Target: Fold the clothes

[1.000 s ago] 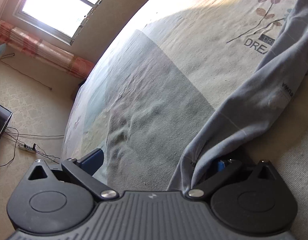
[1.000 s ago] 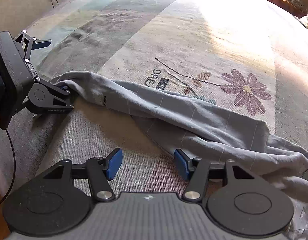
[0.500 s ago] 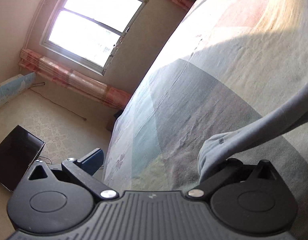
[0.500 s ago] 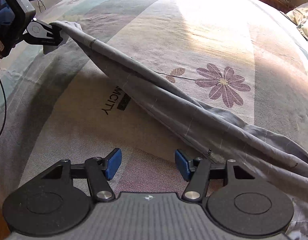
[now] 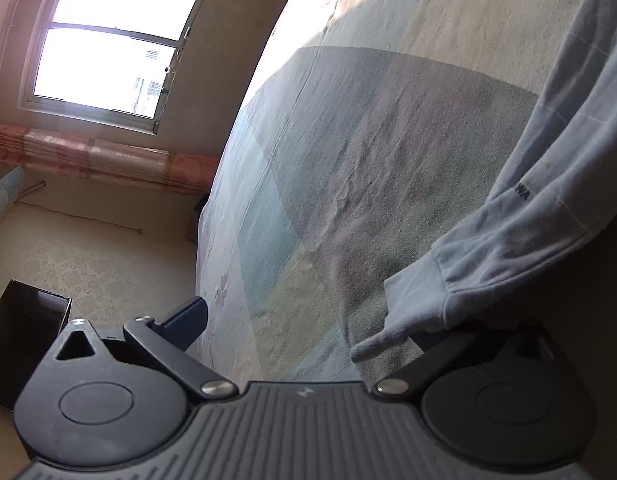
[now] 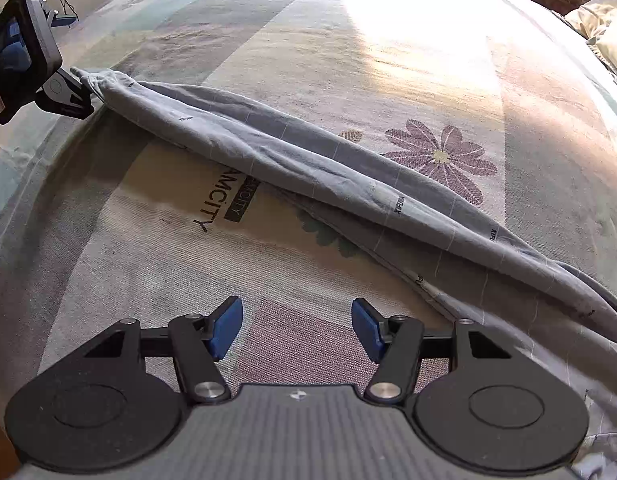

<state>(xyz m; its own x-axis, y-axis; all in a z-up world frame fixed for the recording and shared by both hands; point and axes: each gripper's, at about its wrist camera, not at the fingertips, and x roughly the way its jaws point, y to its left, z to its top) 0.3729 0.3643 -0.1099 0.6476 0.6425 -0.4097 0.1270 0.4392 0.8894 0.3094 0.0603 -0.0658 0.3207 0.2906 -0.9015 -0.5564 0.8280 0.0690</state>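
A grey-blue garment (image 6: 348,184) lies stretched in a long roll across the bed, from upper left to lower right. Its cuffed end (image 5: 448,292) rests against the right finger of my left gripper (image 5: 308,320), whose jaws stand wide apart; the cloth drapes over that finger and is not pinched. In the right wrist view the left gripper (image 6: 64,92) sits at the garment's far left tip. My right gripper (image 6: 296,328) is open and empty, low over the bedspread just in front of the garment.
The bedspread (image 6: 388,60) has grey, beige and pink patches, a purple flower print (image 6: 440,156) and lettering. The bed edge (image 5: 212,216) drops to a floor with cables and a black box (image 5: 24,328). A window (image 5: 108,36) is behind.
My left gripper pulled the garment's end up and out to the left, then lowered it, stretching the garment into a long line. The right gripper stayed open and shifted slightly.
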